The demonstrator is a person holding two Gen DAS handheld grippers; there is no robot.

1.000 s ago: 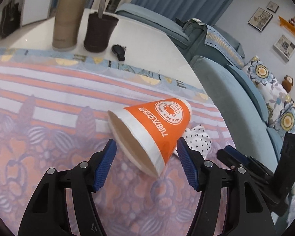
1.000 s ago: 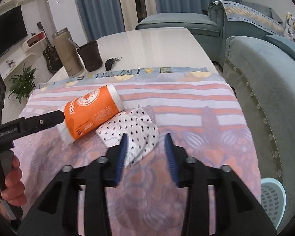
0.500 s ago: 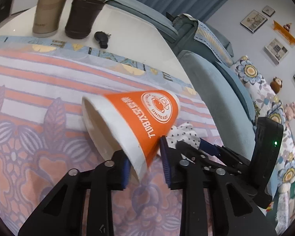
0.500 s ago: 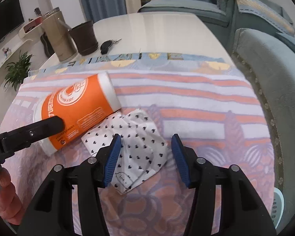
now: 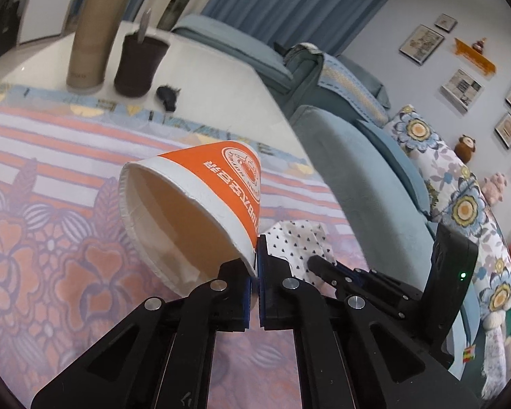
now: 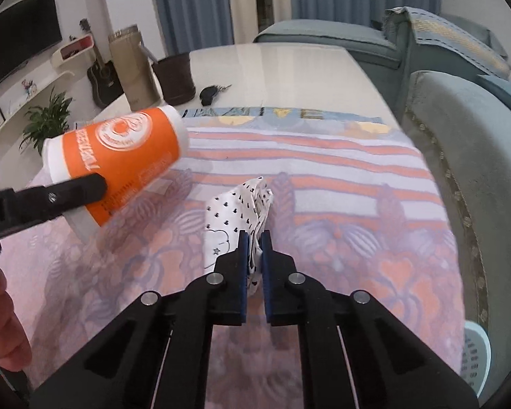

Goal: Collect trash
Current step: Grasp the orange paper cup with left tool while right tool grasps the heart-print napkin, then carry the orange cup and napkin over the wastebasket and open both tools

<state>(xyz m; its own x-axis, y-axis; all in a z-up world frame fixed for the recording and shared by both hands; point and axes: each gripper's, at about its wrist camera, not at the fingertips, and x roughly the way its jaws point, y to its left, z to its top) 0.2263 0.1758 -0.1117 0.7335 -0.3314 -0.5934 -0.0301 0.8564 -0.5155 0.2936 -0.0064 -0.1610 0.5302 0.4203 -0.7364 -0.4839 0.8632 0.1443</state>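
Living room setup: floral cloth (image 6: 357, 255) covers the white surface (image 6: 272, 68), blue sofa (image 6: 460, 129) alongside. Left gripper (image 5: 256, 259) pinches the orange cup (image 5: 201, 197) rim, lifted; right gripper (image 6: 254, 248) clamps the spotted tissue (image 6: 235, 211).

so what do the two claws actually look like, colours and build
Both match: the left claw and right claw have matte black plastic arms with blue ribbed pads on the inner faces and round silver pivot pins. The right one's black body shows a small green light; the left one's side bears white lettering, too cut off to read.
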